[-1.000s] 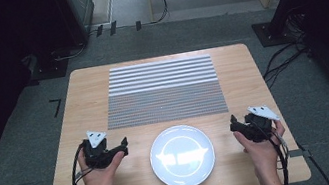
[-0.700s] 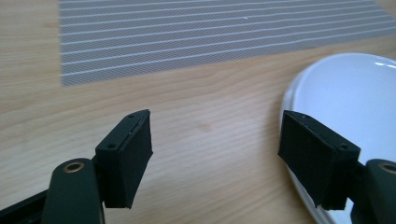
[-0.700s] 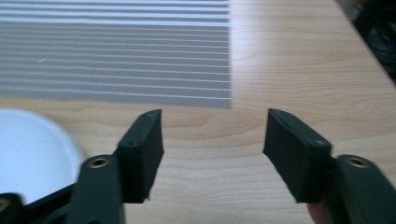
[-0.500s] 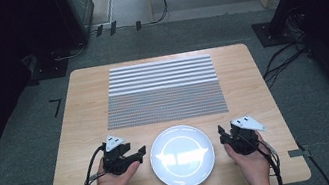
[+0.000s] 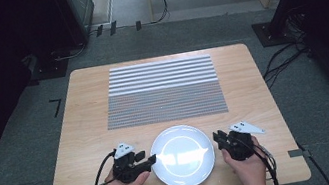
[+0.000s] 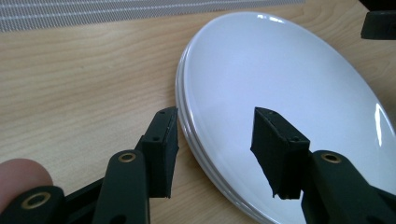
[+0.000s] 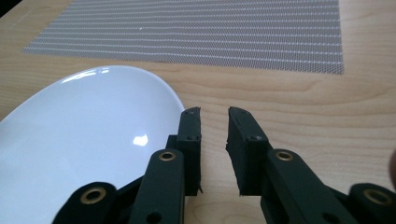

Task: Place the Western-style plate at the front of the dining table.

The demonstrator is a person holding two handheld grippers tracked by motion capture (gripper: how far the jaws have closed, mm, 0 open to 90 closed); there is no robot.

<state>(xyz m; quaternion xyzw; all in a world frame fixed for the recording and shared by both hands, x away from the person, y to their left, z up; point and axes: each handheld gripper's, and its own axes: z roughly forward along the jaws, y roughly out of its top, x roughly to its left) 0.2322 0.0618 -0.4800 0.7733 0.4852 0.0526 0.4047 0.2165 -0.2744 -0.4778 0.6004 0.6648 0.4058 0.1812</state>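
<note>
A white plate (image 5: pixel 182 155) lies on the wooden table near its front edge. My left gripper (image 5: pixel 150 159) is at the plate's left rim. In the left gripper view its jaws straddle that rim (image 6: pixel 187 121), one finger (image 6: pixel 161 149) over the wood and the other over the plate (image 6: pixel 280 70), with gaps on both sides. These jaws have just been closing. My right gripper (image 5: pixel 218 138) is at the plate's right rim. Its jaws (image 7: pixel 215 114) have just been closing to a narrow gap with only wood behind it. The plate (image 7: pixel 93 135) sits just left of them.
A grey and white striped placemat (image 5: pixel 164 91) covers the table's middle and far part, beyond the plate. Bare wood (image 5: pixel 83 131) lies either side of it. Dark equipment and cables stand on the floor around the table. The right gripper's jaw (image 6: pixel 379 21) shows across the plate.
Both hands have moved inward from the table's sides to the plate's rims. Both pairs of jaws have narrowed.
</note>
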